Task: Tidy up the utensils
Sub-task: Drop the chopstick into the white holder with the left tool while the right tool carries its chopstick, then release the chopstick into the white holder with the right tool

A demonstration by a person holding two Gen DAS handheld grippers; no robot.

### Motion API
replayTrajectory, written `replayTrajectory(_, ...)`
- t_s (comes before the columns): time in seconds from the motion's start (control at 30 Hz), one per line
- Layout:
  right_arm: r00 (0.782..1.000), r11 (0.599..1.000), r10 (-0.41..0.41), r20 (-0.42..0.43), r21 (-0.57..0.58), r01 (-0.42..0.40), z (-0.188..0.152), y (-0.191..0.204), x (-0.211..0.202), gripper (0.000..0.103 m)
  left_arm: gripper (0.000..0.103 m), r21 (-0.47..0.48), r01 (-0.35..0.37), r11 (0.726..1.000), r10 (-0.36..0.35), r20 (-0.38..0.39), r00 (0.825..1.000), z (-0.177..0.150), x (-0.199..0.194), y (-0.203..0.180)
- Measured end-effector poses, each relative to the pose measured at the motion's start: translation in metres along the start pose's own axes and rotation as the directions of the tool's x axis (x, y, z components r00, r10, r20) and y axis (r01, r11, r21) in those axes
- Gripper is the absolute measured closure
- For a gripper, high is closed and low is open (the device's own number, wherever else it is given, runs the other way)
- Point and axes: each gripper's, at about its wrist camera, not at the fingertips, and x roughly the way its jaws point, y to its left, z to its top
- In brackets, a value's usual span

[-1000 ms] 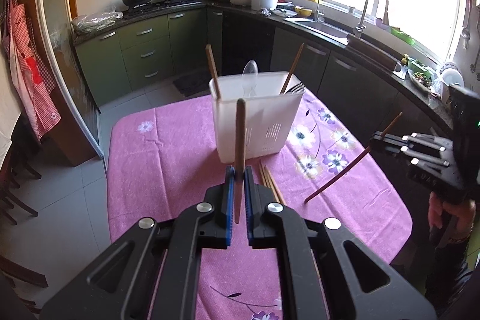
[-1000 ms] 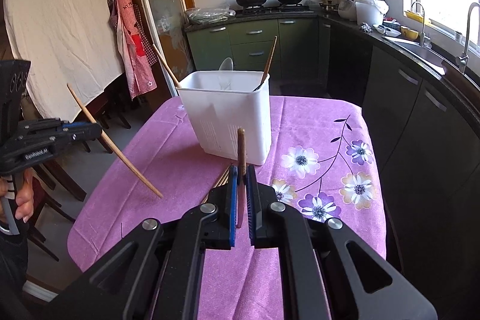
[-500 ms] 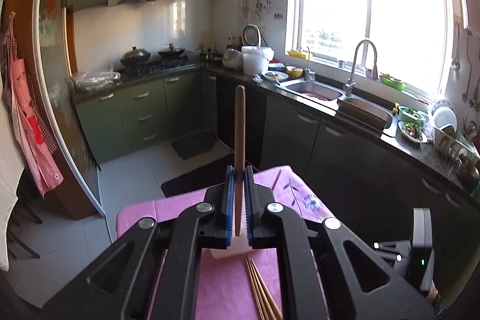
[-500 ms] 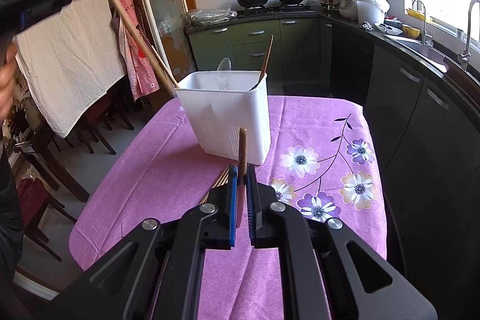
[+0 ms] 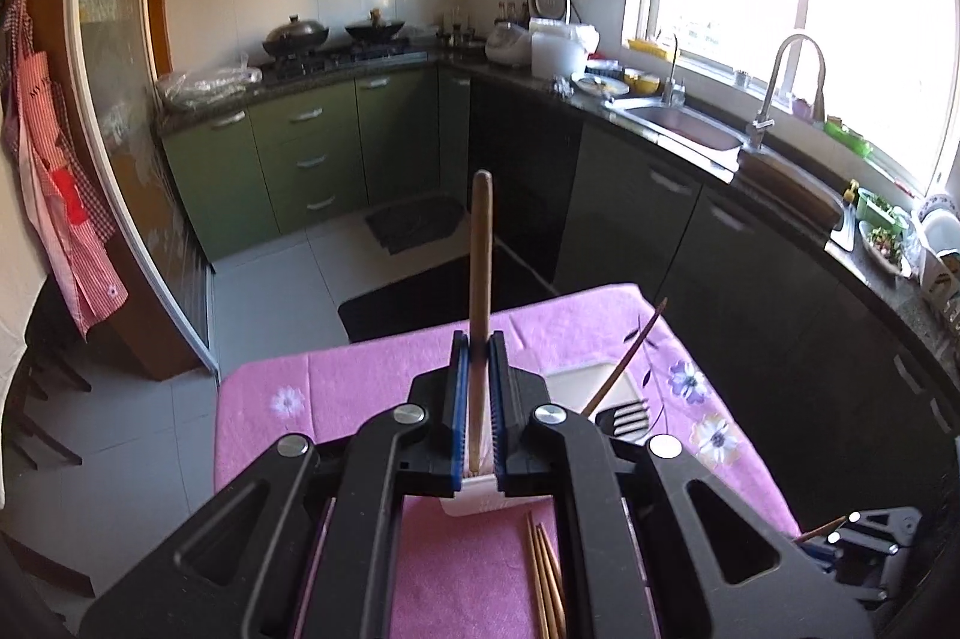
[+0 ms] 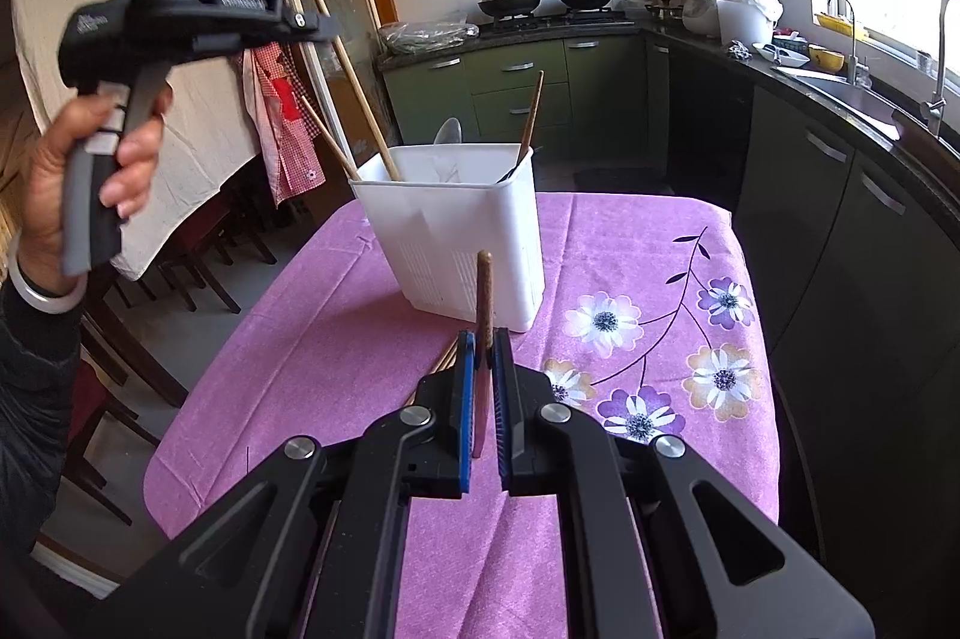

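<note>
A white utensil holder point(image 6: 450, 243) stands on the pink flowered tablecloth point(image 6: 648, 243); a chopstick, a spoon and a dark fork stick out of it. My left gripper point(image 5: 478, 387) is shut on a wooden chopstick point(image 5: 480, 279) and holds it above the holder point(image 5: 600, 387). In the right wrist view this chopstick point(image 6: 348, 69) slants down with its lower end inside the holder. My right gripper point(image 6: 483, 381) is shut on another chopstick point(image 6: 483, 303) low over the table, in front of the holder. Several loose chopsticks point(image 5: 546, 579) lie on the cloth.
Green kitchen cabinets point(image 5: 312, 153), a stove with two pans point(image 5: 330, 33) and a sink under the window point(image 5: 690, 123) surround the table. Chairs point(image 6: 198, 249) stand at the table's left side. A red checked apron point(image 5: 54, 195) hangs on the left.
My left gripper has risen from table height and carried its chopstick over the holder, its tip now dipping inside. My right gripper has stayed still with its chopstick.
</note>
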Motion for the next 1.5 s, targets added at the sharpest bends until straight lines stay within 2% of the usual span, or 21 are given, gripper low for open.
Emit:
replayTrajectory(0.17,1.000,1.000,0.001,-0.001,-0.003,-0.001,0.007,0.002,0.000,0.096,0.096,0.014,0.013,1.000,-0.012,-0.059,0.998,-0.018,0.019,0.002)
replayTrajectory(0.2,1.000,1.000,0.004,0.001,-0.003,-0.004,0.010,0.003,-0.001,0.096,0.093,0.016,0.011,1.000,-0.010,-0.061,0.998,-0.020,0.019,0.003)
replayTrajectory(0.27,1.000,1.000,0.009,0.012,-0.007,-0.009,0.017,0.005,-0.005,0.096,0.079,0.013,0.020,1.000,-0.019,-0.061,0.998,-0.024,0.015,0.005)
replayTrajectory(0.33,0.999,1.000,0.013,0.029,-0.012,-0.012,0.027,0.008,-0.010,0.096,0.057,0.019,0.011,1.000,-0.010,-0.039,0.999,-0.026,0.002,0.008)
replayTrajectory(0.37,0.999,1.000,0.018,0.041,-0.014,-0.017,0.034,0.010,-0.013,0.096,0.053,0.024,0.006,1.000,-0.005,-0.029,1.000,-0.028,-0.003,0.007)
replayTrajectory(0.43,0.997,1.000,0.022,0.072,-0.024,-0.020,0.050,0.015,-0.020,0.096,0.035,0.041,-0.003,0.999,0.003,0.005,1.000,-0.031,-0.022,0.006)
replayTrajectory(0.47,0.996,0.999,0.021,0.090,-0.027,-0.019,0.059,0.017,-0.023,0.096,0.032,0.051,-0.014,0.999,0.013,0.029,1.000,-0.034,-0.033,0.007)
replayTrajectory(0.53,0.991,0.999,0.035,0.129,-0.032,-0.031,0.080,0.021,-0.030,0.096,0.018,0.052,-0.031,0.998,0.028,0.059,0.998,-0.037,-0.048,0.007)
replayTrajectory(0.57,0.988,0.999,0.049,0.146,-0.030,-0.045,0.091,0.023,-0.032,0.096,0.015,0.051,-0.038,0.998,0.034,0.075,0.997,-0.040,-0.057,0.008)
replayTrajectory(0.67,0.976,0.998,0.065,0.209,-0.023,-0.061,0.126,0.027,-0.040,0.096,0.015,0.055,-0.052,0.997,0.046,0.115,0.992,-0.051,-0.080,0.012)
replayTrajectory(0.8,0.964,0.999,0.046,0.263,-0.003,-0.047,0.165,0.029,-0.038,0.096,0.014,0.057,-0.046,0.997,0.039,0.118,0.992,-0.063,-0.096,0.017)
replayTrajectory(0.9,0.969,1.000,-0.012,0.248,0.017,0.008,0.187,0.026,-0.018,0.096,0.013,0.060,-0.035,0.998,0.029,0.106,0.994,-0.072,-0.101,0.020)
replayTrajectory(0.97,0.979,0.999,-0.043,0.200,0.032,0.037,0.194,0.019,0.005,0.096,0.013,0.062,-0.034,0.997,0.027,0.099,0.995,-0.077,-0.101,0.020)
replayTrajectory(1.13,0.994,0.997,-0.064,0.084,0.051,0.060,0.179,0.007,0.060,0.096,0.013,0.052,-0.010,0.999,0.006,0.073,0.997,-0.085,-0.098,0.024)
replayTrajectory(1.27,0.998,0.997,-0.065,0.019,0.038,0.064,0.165,0.006,0.089,0.096,0.013,0.041,0.004,0.999,-0.006,0.053,0.999,-0.088,-0.094,0.022)
replayTrajectory(1.33,0.998,0.998,-0.056,0.008,0.031,0.056,0.161,0.008,0.095,0.095,0.013,0.036,0.013,0.999,-0.014,0.039,0.999,-0.090,-0.092,0.022)
replayTrajectory(1.4,0.999,0.999,-0.048,0.013,0.023,0.048,0.158,0.009,0.092,0.086,0.013,0.036,0.015,0.999,-0.016,0.032,0.999,-0.092,-0.091,0.021)
replayTrajectory(1.5,0.997,0.999,-0.041,0.068,-0.002,0.041,0.147,0.015,0.063,0.086,0.013,0.037,0.022,0.999,-0.022,0.020,1.000,-0.095,-0.089,0.019)
